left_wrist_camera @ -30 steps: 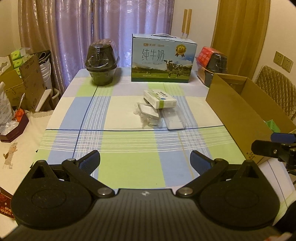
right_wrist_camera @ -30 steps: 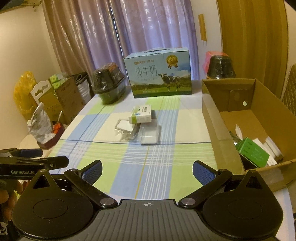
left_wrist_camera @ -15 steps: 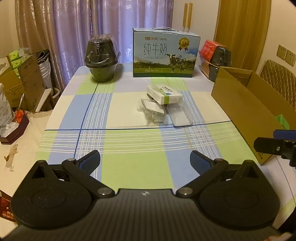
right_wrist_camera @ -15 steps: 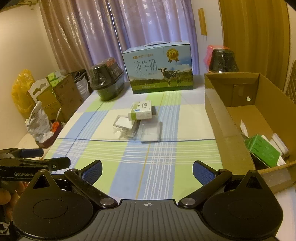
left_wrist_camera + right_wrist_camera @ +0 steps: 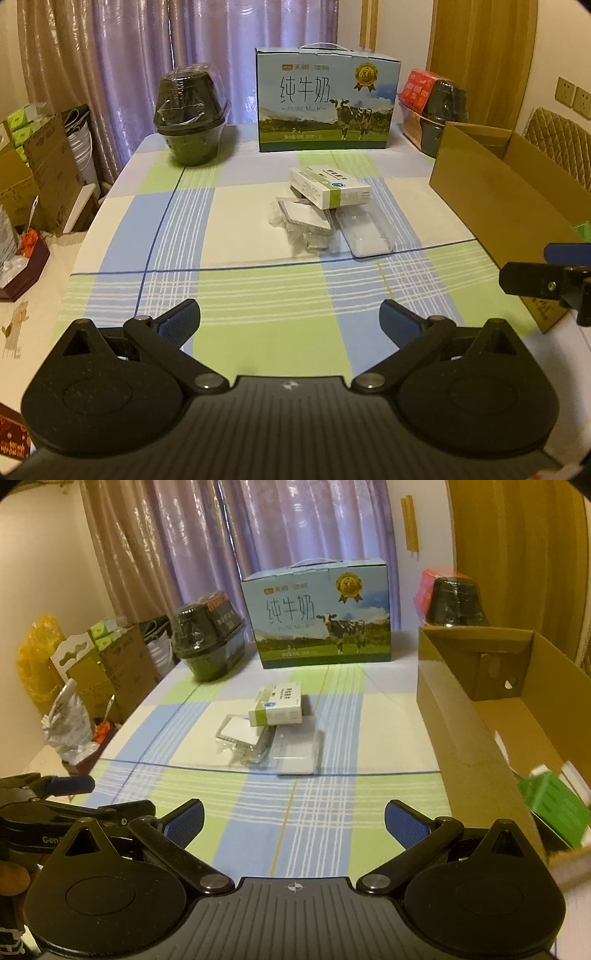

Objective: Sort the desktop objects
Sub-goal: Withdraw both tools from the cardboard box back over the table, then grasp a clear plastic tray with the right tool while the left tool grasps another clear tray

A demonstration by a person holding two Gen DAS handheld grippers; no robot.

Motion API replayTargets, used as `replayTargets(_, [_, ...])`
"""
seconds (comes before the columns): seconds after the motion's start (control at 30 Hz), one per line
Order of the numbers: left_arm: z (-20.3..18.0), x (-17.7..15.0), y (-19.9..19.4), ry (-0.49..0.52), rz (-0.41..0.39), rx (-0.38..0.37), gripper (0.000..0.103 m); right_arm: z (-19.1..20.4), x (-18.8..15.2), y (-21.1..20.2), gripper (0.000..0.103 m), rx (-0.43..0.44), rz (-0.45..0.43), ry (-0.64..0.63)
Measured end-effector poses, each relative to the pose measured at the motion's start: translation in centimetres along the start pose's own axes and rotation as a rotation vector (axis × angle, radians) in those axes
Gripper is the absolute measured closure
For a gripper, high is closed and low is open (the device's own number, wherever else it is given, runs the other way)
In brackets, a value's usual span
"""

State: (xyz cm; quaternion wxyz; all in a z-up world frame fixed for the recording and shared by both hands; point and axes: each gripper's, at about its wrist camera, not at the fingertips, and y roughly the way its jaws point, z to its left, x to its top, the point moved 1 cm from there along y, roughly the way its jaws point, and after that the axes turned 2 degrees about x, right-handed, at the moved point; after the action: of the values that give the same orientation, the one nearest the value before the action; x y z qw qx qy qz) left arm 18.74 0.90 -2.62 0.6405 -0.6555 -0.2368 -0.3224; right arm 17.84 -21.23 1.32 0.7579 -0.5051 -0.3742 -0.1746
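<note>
Both tools (jaws wide) face bare tablecloth (image 5: 258, 229).

Three items clustered mid-desk (image 5: 229, 225), touching/overlapping. White-and-green carton (image 5: 330, 186) lies flat but propped on the other two, so slightly tilted. Under its left end: flat white item in crinkled clear plastic wrap (image 5: 304, 221). Under its right end: flat clear rectangular case (image 5: 365, 234), lying flat. Open cardboard box (image 5: 476, 716) at the right desk edge, flaps up; holds a green carton (image 5: 557, 808) and white boxes, partly hidden.
</note>
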Motion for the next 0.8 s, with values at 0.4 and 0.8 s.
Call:
replayTargets(0.4, [0.0, 0.4, 7.4, 0.083, -0.033, -0.022, 0.005, -2.1, 1.0, 7.5, 0.002, 0.001, -0.013, 0.002])
replayTargets(0.8, [-0.8, 1.9, 10.9, 0.145, -0.08, -0.023, 0.006, -2.4, 2.0, 14.8, 0.023, 0.02, 0.016, -0.017])
